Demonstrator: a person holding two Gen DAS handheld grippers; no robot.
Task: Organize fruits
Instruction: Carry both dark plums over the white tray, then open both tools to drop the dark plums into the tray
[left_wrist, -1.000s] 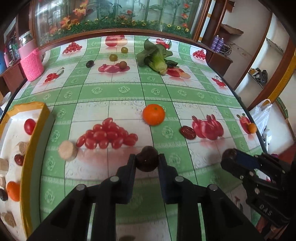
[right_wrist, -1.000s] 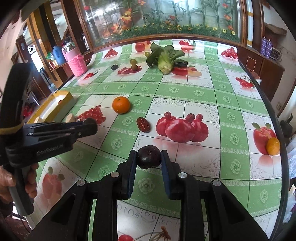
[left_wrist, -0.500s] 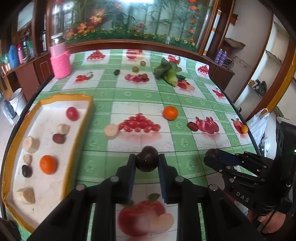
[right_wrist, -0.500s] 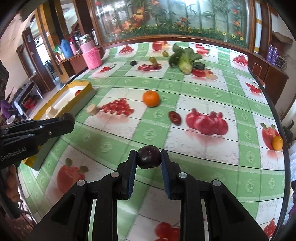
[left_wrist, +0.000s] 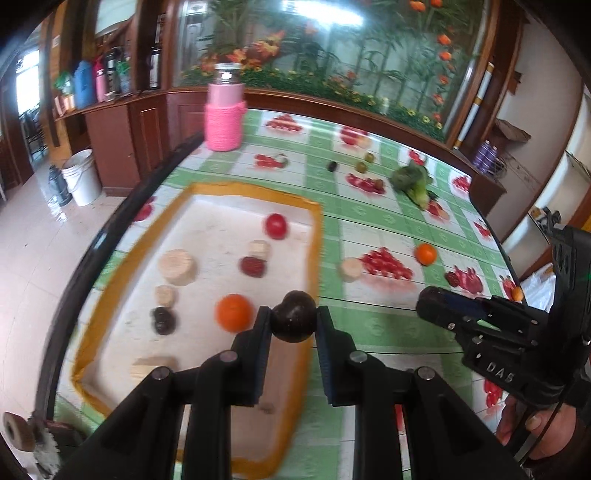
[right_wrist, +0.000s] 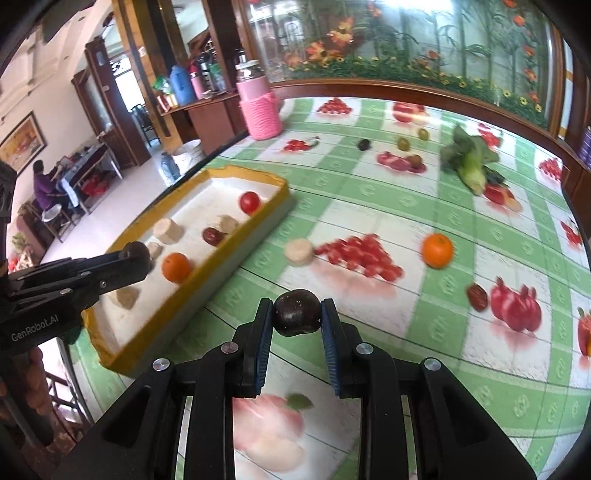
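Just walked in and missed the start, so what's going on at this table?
A person is sorting fruit with a handheld gripper in each hand. The left gripper grips a dark purple round fruit over the near edge of the yellow-rimmed white tray, which already holds an orange, a red tomato and other pieces. The right gripper clamps a second dark round fruit above the green fruit-print tablecloth. A loose orange and other fruit lie on it.

Pink knit-sleeved jar (left_wrist: 224, 110) at far table edge; white bucket (left_wrist: 82, 176) on floor; leafy greens (right_wrist: 470, 160).
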